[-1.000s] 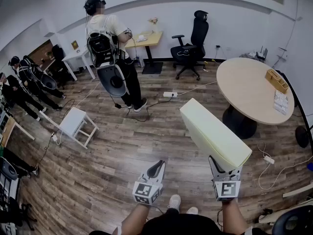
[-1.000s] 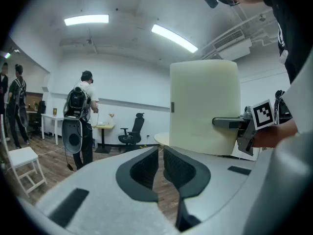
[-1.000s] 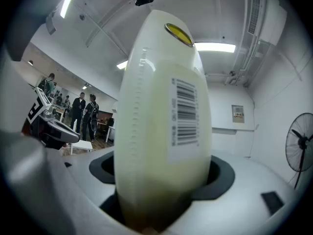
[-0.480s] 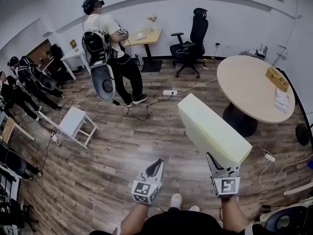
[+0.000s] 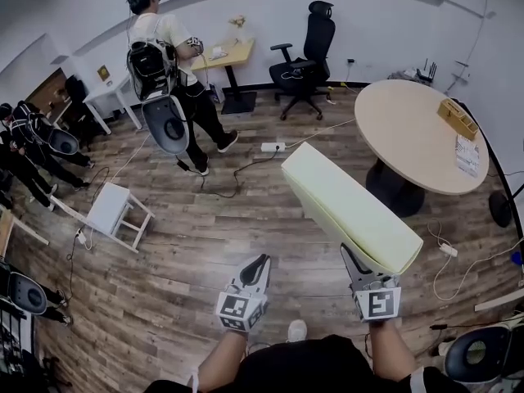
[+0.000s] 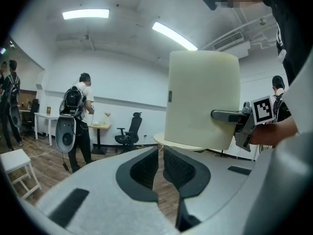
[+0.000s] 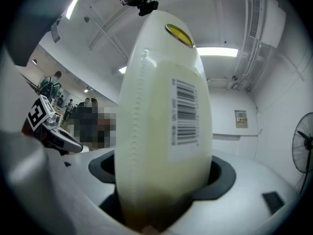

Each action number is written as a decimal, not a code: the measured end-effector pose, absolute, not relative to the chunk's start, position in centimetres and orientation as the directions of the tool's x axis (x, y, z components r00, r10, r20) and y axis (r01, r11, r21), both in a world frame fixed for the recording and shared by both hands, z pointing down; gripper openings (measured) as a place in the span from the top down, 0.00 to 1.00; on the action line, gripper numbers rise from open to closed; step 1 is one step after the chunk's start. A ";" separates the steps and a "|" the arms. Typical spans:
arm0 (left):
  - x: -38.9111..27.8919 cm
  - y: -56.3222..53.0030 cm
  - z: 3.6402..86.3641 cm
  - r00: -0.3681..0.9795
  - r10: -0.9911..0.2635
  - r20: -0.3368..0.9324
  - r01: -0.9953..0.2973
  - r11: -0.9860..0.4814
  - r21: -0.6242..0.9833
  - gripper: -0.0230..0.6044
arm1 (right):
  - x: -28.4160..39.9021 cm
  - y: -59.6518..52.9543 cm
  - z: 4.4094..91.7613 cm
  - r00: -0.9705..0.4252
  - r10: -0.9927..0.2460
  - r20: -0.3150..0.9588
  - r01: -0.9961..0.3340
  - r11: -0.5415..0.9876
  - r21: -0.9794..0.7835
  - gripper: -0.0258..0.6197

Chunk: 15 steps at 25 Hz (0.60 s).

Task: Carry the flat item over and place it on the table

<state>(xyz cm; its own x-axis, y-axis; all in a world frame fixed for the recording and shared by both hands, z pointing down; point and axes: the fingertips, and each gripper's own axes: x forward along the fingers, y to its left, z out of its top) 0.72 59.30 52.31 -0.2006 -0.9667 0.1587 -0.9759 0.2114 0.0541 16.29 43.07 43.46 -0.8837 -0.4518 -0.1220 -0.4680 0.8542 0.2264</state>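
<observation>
The flat item is a thick, pale yellow foam pad [image 5: 348,207] held edge-up in the air, slanting away from me toward the round wooden table [image 5: 409,137] at the right. My right gripper [image 5: 364,264] is shut on its near end. In the right gripper view the pad [image 7: 166,116], with a barcode label, fills the wide space between the jaws of that gripper [image 7: 164,180]. My left gripper [image 5: 258,264] hangs to the pad's left, apart from it, shut and holding nothing. Its jaws [image 6: 160,155] nearly meet in the left gripper view, where the pad [image 6: 203,102] stands at the right.
A cardboard box [image 5: 457,121] and a printed sheet [image 5: 467,155] lie on the table's far right. A person with a backpack [image 5: 168,72] stands ahead left, near a small desk [image 5: 225,54] and a black office chair [image 5: 307,56]. A white stool [image 5: 110,211] and a power strip [image 5: 273,146] are on the floor.
The person with the backpack has stepped to the left. The pad and both grippers have drifted slightly left in view, with the right grip unchanged.
</observation>
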 end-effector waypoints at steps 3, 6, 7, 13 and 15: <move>-0.6 58.8 52.6 -0.187 -0.970 0.159 -0.979 0.197 0.048 0.91 | 15.4 42.7 43.8 -0.876 -0.468 -0.118 -0.483 0.846 0.225 0.35; -1.6 57.7 52.6 -0.177 -0.971 0.161 -0.981 0.187 0.047 0.91 | 14.5 41.9 43.8 -0.877 -0.468 -0.113 -0.481 0.846 0.229 0.35; -2.0 57.2 52.6 -0.174 -0.971 0.162 -0.982 0.184 0.048 0.91 | 14.1 41.4 43.8 -0.878 -0.466 -0.113 -0.479 0.847 0.231 0.35; -4.7 53.1 53.2 -0.167 -0.969 0.180 -0.983 0.178 0.043 0.91 | 11.2 37.4 44.2 -0.887 -0.446 -0.118 -0.462 0.862 0.208 0.35; -5.8 51.2 53.2 -0.171 -0.967 0.187 -0.982 0.182 0.044 0.91 | 10.0 35.6 44.3 -0.891 -0.439 -0.117 -0.454 0.866 0.209 0.35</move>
